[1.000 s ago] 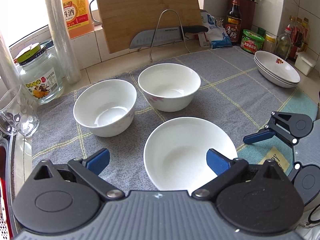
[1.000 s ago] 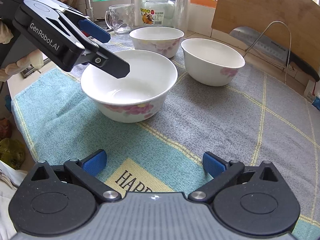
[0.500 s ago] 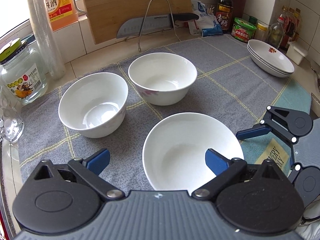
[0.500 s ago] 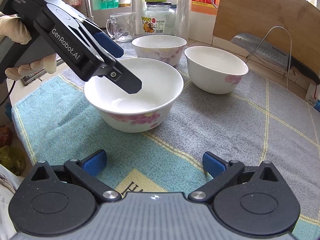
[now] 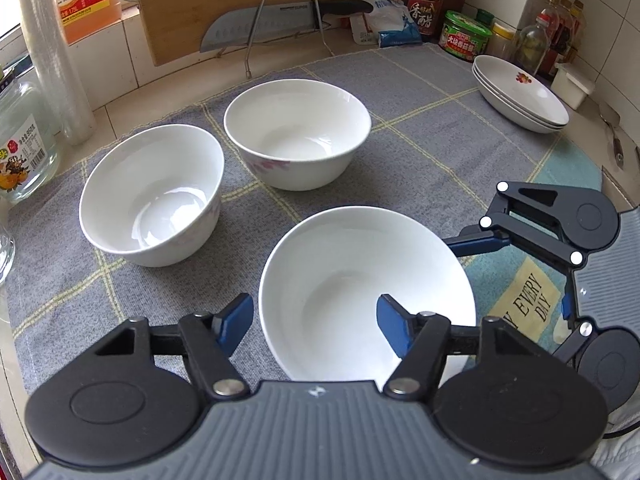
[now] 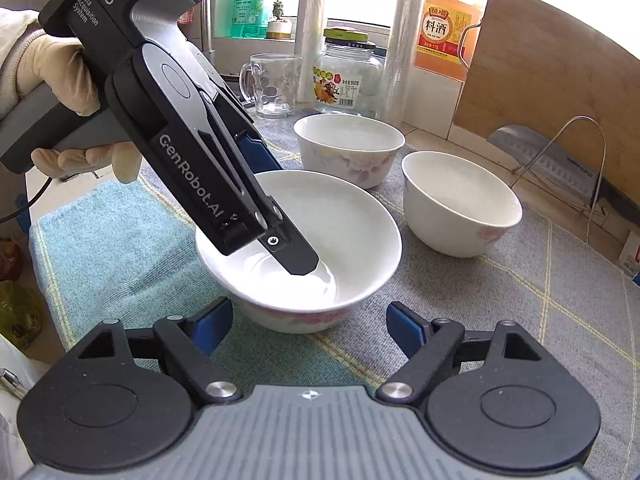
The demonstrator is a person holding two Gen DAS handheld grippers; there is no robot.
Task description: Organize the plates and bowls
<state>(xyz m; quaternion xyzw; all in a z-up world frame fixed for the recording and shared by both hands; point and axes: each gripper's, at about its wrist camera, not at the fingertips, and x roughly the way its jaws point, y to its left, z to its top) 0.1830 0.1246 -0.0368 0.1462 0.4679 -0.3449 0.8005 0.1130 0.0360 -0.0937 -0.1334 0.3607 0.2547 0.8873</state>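
Three white bowls with pink flowers stand on a grey and teal mat (image 5: 440, 140). My left gripper (image 5: 316, 324) straddles the near wall of the nearest bowl (image 5: 368, 280). One pad is outside the rim, and the other finger (image 6: 292, 252) reaches down inside, shut on that wall. My right gripper (image 6: 308, 330) is low beside the same bowl (image 6: 352, 232). Its jaws are closing, the bowl's lower wall sits between the tips, and neither pad touches it. The other bowls (image 5: 152, 196) (image 5: 298, 136) stand behind. A stack of plates (image 5: 520, 100) lies at the far right.
A gloved hand (image 6: 60, 72) holds the left gripper. Along the back stand a glass jar (image 5: 20, 152), a glass mug (image 6: 272, 84), a cutting board (image 5: 240, 0), a knife on a wire rack (image 5: 280, 24), bottles and a green jar (image 5: 464, 36).
The left jaws have narrowed onto the near bowl's wall, and that gripper has tipped deeper into the bowl. The right jaws have narrowed, and the right gripper has come closer to the bowl.
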